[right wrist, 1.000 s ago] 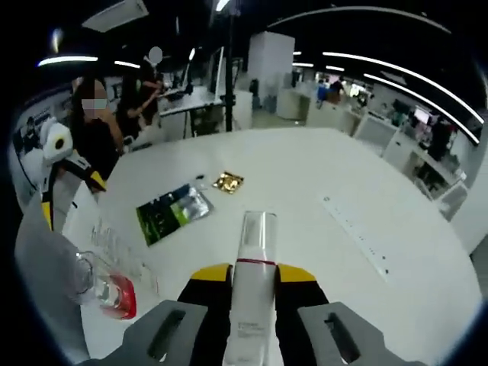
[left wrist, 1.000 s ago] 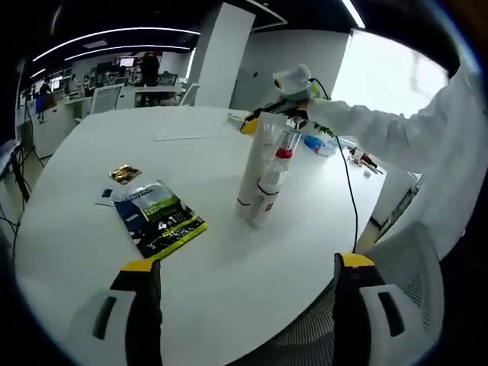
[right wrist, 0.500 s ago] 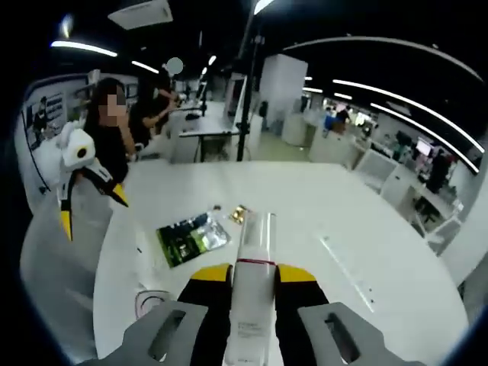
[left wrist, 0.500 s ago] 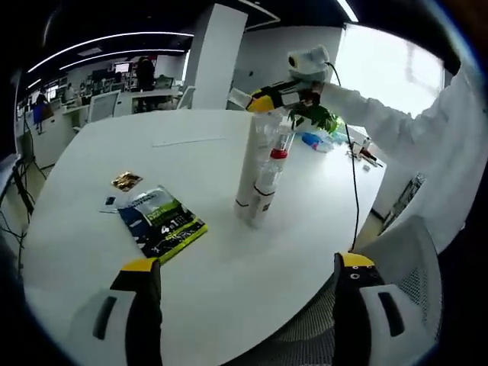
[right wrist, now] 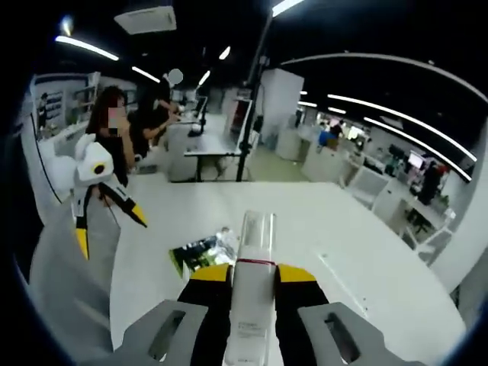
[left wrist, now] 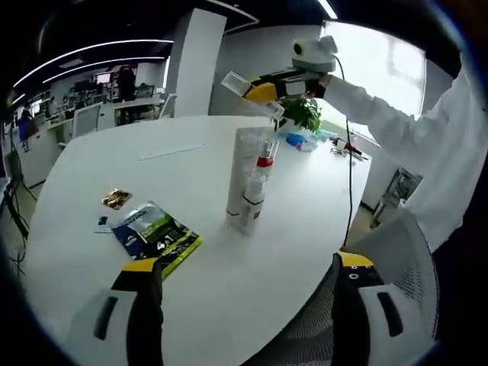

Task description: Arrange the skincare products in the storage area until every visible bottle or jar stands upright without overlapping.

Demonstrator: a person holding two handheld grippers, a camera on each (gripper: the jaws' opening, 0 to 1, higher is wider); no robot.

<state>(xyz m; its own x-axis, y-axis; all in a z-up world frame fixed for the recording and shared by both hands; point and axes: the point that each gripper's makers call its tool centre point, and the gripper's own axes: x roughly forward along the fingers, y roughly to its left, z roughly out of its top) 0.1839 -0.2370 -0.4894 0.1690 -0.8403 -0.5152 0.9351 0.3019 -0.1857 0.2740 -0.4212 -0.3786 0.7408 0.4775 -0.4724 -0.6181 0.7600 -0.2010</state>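
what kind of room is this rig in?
Looks like an open-plan office: a large round white table, rows of desks with monitors behind it, and a mesh office chair by the table.

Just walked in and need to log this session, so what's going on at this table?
A person is tidying skincare products with two handheld claws. The right claw is shut on a white tube, held up above the round white table. The left claw is open and holds nothing. Two products stand upright together mid-table, near a green packet lying flat.
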